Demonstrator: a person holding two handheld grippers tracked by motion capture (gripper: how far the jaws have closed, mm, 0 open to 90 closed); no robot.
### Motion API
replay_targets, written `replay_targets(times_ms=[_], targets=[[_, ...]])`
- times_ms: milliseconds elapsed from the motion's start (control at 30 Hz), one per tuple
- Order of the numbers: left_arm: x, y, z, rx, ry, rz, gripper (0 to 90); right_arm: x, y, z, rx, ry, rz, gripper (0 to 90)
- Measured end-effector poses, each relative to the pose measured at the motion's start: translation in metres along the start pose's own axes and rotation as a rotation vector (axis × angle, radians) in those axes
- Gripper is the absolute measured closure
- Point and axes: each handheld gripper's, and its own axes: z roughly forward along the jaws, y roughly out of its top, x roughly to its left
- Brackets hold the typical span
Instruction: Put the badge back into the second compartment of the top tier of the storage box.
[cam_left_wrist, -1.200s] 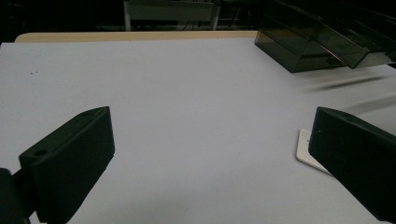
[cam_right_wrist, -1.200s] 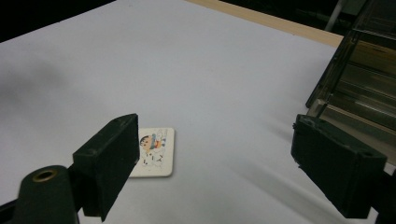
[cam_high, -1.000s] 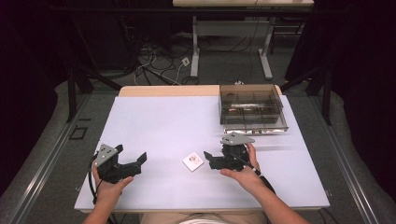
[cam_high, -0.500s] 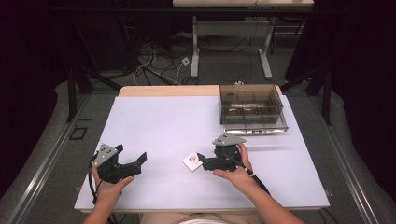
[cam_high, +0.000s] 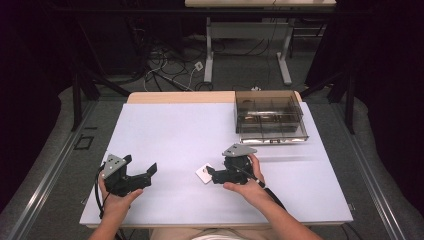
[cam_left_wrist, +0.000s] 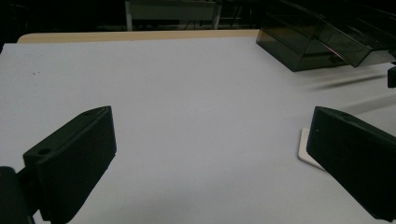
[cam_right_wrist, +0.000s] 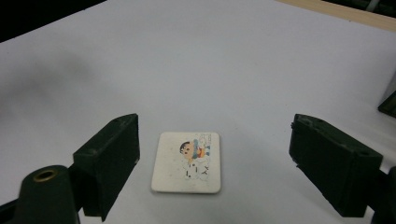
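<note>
Little white square card (cam_right_wrist: 187, 162) with cartoon kid print lying flat on white surface (cam_high: 170, 135), near front edge, about mid-width. Right gripper (cam_high: 210, 173) low right next to it, jaws spread wide, card between them, not touching. Left gripper (cam_high: 148, 174) near front-left corner, jaws spread too, holding nothing. Smoky plastic compartment box (cam_high: 270, 116) by back-right corner.

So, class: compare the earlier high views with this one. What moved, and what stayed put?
The right gripper slid left across the table toward the small card, its open jaws now reaching it; nothing was grasped. The card, the left gripper and the compartment box stayed put.
</note>
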Motion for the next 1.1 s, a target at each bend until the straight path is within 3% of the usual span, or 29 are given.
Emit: replay_targets(times_ms=[600, 833, 1100], targets=[[0.001, 0.000, 0.000, 0.010, 0.004, -0.005, 2.9, 0.006, -0.006, 0.020, 0.054, 0.014, -0.004, 17.0], [0.001, 0.000, 0.000, 0.016, 0.006, -0.005, 3.3, 0.009, -0.009, 0.029, 0.100, 0.029, -0.004, 17.1], [0.001, 0.000, 0.001, 0.013, 0.009, -0.006, 3.6, 0.012, -0.012, 0.041, 0.127, 0.015, -0.010, 17.1]])
